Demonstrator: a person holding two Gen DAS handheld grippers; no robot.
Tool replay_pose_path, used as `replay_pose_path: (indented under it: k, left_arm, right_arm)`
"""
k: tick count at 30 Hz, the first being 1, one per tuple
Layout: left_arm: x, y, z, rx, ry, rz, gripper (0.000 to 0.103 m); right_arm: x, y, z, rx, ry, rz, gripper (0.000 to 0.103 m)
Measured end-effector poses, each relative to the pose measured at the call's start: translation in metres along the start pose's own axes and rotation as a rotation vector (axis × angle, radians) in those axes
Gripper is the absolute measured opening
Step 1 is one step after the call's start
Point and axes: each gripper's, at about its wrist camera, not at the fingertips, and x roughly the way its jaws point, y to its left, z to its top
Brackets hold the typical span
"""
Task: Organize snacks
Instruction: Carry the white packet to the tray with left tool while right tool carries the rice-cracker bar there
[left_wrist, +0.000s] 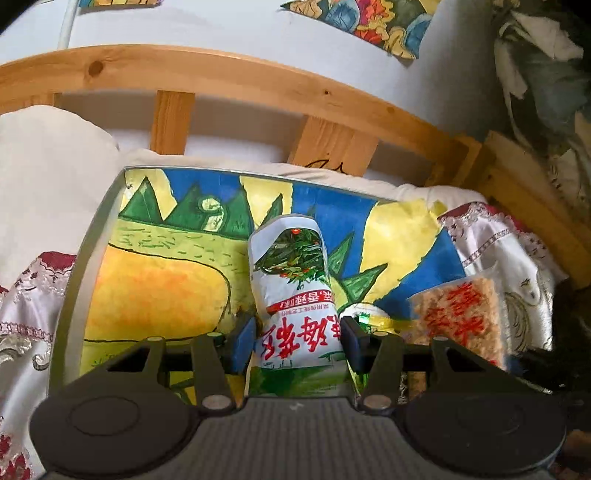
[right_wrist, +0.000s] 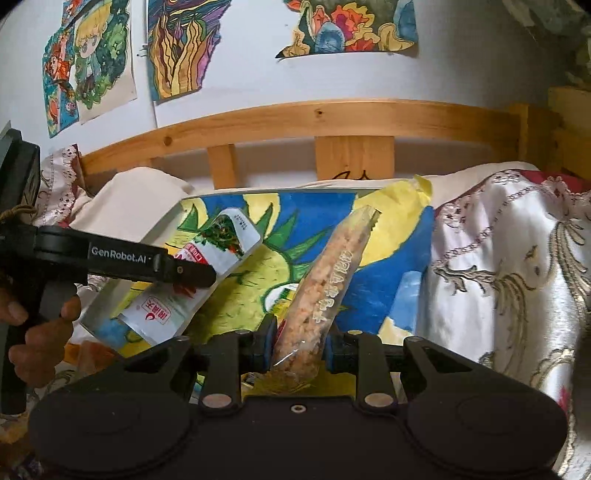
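The left tool (left_wrist: 297, 341) grips a white packet (left_wrist: 291, 280), held above a painted tray (left_wrist: 155, 280) on the bed. The right tool (right_wrist: 297, 341) grips a clear bag (right_wrist: 325, 291) of orange snack, tilted over the same tray, beside the packet.

Both cameras sit just behind their own fingers, angled down and close over the painted board (left_wrist: 159, 280), facing the wooden headboard (left_wrist: 229, 77) beyond it. The right wrist view looks from right of the board's middle, the left from nearer its middle; both share board, headboard and wall drawings (right_wrist: 354, 26).
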Motion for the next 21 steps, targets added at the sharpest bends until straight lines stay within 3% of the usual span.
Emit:
replay_pose_path:
  k: [11, 13, 21]
  left_arm:
    - [0.018, -0.024, -0.01, 0.061, 0.018, 0.121, 0.059]
    - [0.018, -0.03, -0.011, 0.084, 0.023, 0.142, 0.066]
    - [0.004, -0.042, -0.011, 0.118, -0.012, 0.156, 0.079]
  right_arm:
    - [-0.004, -0.002, -0.002, -0.055, 0.02, -0.099, 0.036]
    - [-0.006, -0.002, -0.002, -0.075, 0.016, -0.125, 0.041]
    - [-0.02, -0.004, -0.003, -0.077, -0.013, -0.149, 0.061]
